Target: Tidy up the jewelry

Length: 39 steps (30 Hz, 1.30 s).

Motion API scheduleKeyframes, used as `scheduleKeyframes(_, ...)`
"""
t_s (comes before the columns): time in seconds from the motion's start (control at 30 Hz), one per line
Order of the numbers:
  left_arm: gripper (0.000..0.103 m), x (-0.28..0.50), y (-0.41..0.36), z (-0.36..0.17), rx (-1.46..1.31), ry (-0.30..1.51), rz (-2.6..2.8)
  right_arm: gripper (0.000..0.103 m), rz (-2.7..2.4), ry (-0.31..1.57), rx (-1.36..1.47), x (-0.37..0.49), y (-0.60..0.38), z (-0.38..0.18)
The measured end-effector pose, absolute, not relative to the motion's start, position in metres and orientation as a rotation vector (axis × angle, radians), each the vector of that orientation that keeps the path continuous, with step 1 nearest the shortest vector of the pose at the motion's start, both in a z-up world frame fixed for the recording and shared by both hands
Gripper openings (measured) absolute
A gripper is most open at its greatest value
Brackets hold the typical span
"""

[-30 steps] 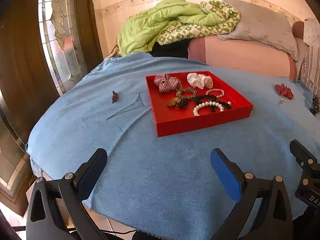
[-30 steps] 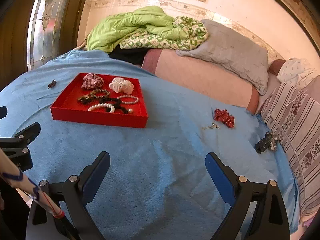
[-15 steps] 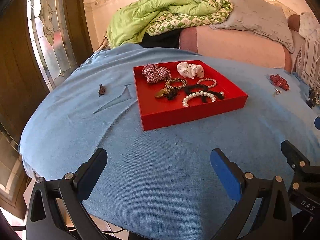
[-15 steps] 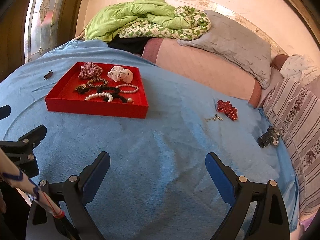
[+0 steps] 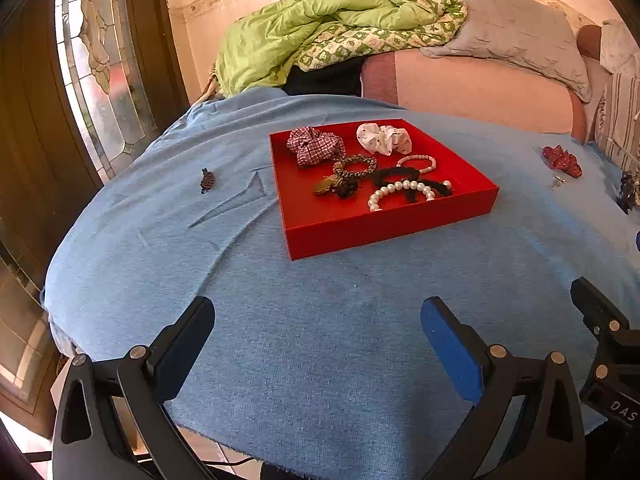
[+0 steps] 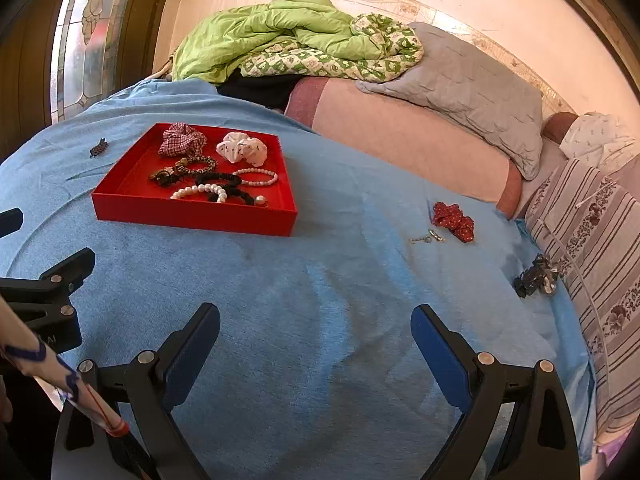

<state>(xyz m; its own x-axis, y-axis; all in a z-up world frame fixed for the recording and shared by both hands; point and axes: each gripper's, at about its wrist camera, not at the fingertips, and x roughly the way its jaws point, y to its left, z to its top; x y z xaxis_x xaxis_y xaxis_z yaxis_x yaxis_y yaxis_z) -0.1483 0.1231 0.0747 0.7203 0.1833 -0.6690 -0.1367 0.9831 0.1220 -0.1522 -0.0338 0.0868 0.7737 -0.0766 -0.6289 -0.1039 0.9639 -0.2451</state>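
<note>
Left gripper [image 5: 316,332]: jaws spread wide, nothing between them; it hangs over bare blue cloth [image 5: 320,360] at the near edge, well short of the tray.
Right gripper [image 6: 316,340]: jaws spread wide, holding nothing; it hangs over the cloth, to the right of the tray and nearer the camera.
Red tray [image 5: 384,224]: sits flat on the blue cloth, ahead of the left gripper; in the right wrist view it lies to the upper left [image 6: 192,212].
Tray contents: plaid scrunchie [image 5: 314,146] and white scrunchie [image 5: 384,138] at the far side; braided bracelet [image 5: 356,166], small pearl bracelet [image 5: 418,162], large pearl bracelet [image 5: 400,194] and black bands [image 5: 404,184] bunched together nearer the front wall, several touching or overlapping.
Dark hair clip [image 5: 208,180]: loose on the cloth, left of the tray, apart from it.
Red scrunchie [image 6: 454,220]: loose on the cloth, well to the right of the tray.
Small metal piece [image 6: 428,238]: just beside the red scrunchie, on its near left side; type cannot be told.
Dark tangled piece [image 6: 536,276]: at the right edge of the cloth, against the striped pillow [image 6: 600,272].
Background: green quilt [image 6: 280,36] and grey pillow [image 6: 472,84] lie beyond the cloth.
</note>
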Motion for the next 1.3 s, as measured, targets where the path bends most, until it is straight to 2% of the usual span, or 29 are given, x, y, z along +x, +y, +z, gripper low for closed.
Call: scheduleKeyframes(1.3,0.103,-0.1495,0.1273,0.0727,0.073,0.752,0.183,0.098,0.009,0.692,-0.285,-0.1545,-0.0363,0.087)
